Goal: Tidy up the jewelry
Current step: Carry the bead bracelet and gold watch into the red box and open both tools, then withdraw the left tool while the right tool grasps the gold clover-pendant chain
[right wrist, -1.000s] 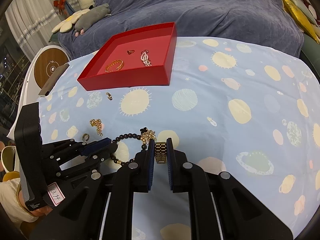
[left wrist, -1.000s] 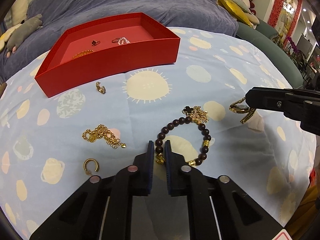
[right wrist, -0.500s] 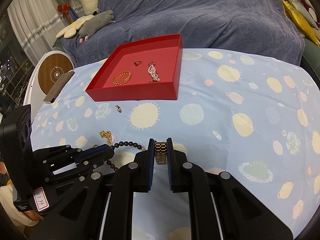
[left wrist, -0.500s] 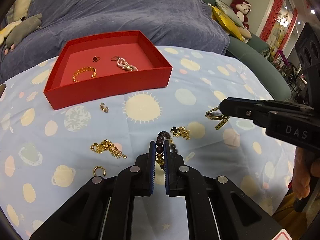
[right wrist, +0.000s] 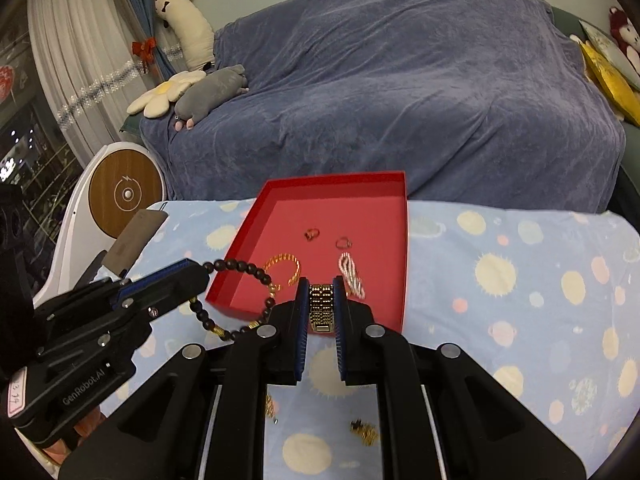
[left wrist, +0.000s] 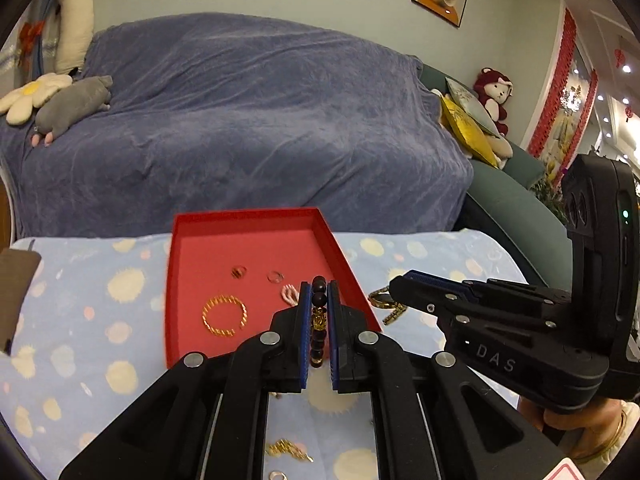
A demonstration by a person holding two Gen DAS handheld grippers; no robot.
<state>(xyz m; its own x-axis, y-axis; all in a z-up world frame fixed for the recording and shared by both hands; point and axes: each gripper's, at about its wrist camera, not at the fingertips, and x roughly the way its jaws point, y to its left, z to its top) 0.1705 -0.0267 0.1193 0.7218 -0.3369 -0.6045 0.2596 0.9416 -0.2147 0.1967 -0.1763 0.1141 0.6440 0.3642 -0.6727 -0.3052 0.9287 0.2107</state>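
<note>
Both grippers have risen from the cloth toward the red tray (right wrist: 400, 240): the left gripper (left wrist: 319, 316) now pinches the dark bead bracelet (right wrist: 240, 268) at its near edge, the right gripper (right wrist: 321, 308) clamps the gold watch band (right wrist: 321, 308), seemingly just before it

Both grippers are up off the surface, side by side, pointing toward the far side. The left gripper (left wrist: 319, 312) has its blue-padded fingers (left wrist: 305, 320) pinched tight, something clamped between them. The right gripper (right wrist: 321, 308) is clamped just the same, pads (right wrist: 338, 312) pressing in from both sides. From the left wrist view, the right gripper (left wrist: 400, 286) reaches in from the right, and the hand (left wrist: 580, 426) wrapped around its handle shows at the near right edge.
</note>
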